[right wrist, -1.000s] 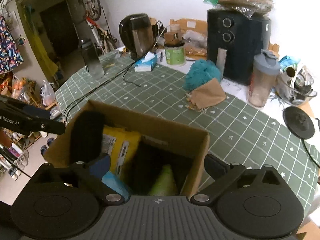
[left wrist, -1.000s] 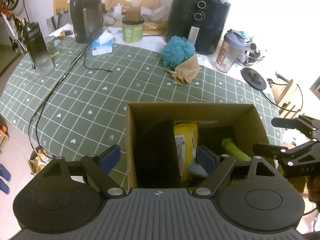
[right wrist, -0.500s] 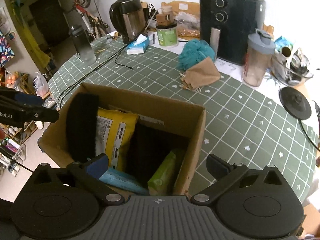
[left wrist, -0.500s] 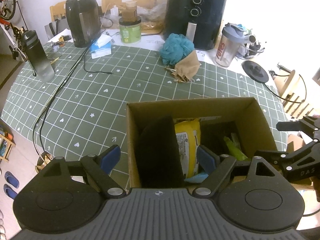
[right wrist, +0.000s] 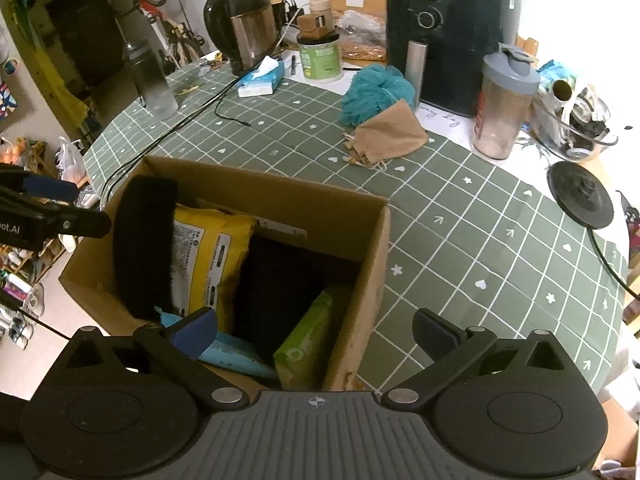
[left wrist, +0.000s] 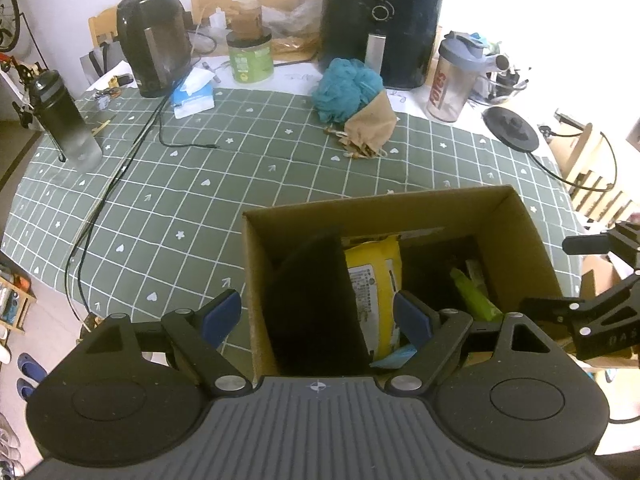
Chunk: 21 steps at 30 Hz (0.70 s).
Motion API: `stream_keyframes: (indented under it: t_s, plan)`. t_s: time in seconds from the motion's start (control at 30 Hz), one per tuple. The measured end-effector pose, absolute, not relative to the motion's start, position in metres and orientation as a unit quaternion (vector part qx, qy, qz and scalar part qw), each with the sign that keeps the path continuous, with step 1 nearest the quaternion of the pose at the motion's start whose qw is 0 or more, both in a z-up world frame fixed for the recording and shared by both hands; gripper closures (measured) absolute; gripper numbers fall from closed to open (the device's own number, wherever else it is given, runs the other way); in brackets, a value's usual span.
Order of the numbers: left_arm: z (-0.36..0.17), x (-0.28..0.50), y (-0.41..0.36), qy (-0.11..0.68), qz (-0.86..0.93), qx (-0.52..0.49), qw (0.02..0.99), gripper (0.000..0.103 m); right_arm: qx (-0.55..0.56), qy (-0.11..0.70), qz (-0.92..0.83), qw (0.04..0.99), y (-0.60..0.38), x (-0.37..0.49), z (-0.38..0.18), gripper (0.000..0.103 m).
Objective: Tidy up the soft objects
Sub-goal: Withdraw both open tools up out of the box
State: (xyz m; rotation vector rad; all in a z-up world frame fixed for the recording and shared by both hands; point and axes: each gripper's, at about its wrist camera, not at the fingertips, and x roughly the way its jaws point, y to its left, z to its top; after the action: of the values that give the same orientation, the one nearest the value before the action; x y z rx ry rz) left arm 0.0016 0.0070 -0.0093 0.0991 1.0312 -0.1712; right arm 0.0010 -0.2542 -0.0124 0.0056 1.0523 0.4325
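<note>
Fingers [left wrist: 222,314] spread wide, cardboard box [left wrist: 516,224] packed upright, yellow pack [left wrist: 374,280]

Both tongs have drawn back from the cardboard box [left wrist: 516,216]. More of its inside shows now, including the green pack [right wrist: 308,344].

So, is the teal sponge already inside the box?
No, the teal sponge lies on the table beside the brown pouch, outside the box.

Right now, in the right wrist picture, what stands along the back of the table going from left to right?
Water bottle → black kettle → tissue pack → green jar → teal bath pouf → black air fryer → shaker bottle.
</note>
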Motion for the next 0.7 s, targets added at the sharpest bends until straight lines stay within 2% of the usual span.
stream_keyframes:
  t_s: [0.7]
  plan:
    - [-0.005, 0.036, 0.003, 0.479, -0.144, 0.001, 0.866, 0.019, -0.014, 0.468, 0.195, 0.862, -0.264, 0.058, 0.008, 0.000]
